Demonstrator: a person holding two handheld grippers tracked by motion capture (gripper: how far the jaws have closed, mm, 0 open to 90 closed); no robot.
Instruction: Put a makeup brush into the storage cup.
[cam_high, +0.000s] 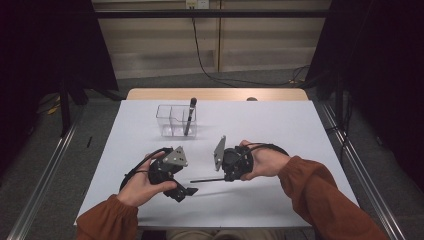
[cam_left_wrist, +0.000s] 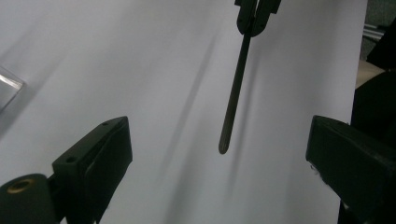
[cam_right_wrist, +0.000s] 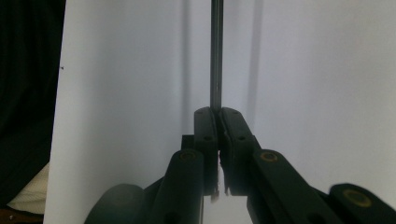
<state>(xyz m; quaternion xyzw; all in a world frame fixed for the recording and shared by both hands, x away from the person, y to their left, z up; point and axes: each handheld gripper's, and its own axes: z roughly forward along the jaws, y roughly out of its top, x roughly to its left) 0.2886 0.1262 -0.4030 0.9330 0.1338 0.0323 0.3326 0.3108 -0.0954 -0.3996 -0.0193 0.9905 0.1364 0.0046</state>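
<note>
The right gripper (cam_high: 226, 176) clenches its jaws on one end of a thin dark pen (cam_high: 207, 180), held level above the white surface (cam_high: 280, 130), pointing toward the left gripper (cam_high: 186, 192), whose jaws gape unloaded.

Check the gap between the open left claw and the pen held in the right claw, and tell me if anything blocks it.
Nothing visible blocks it. The right claw is shut on one end of the pen, whose free end points toward the left claw. In the left gripper view, bare white table lies between the open jaws and the pen tip.
</note>
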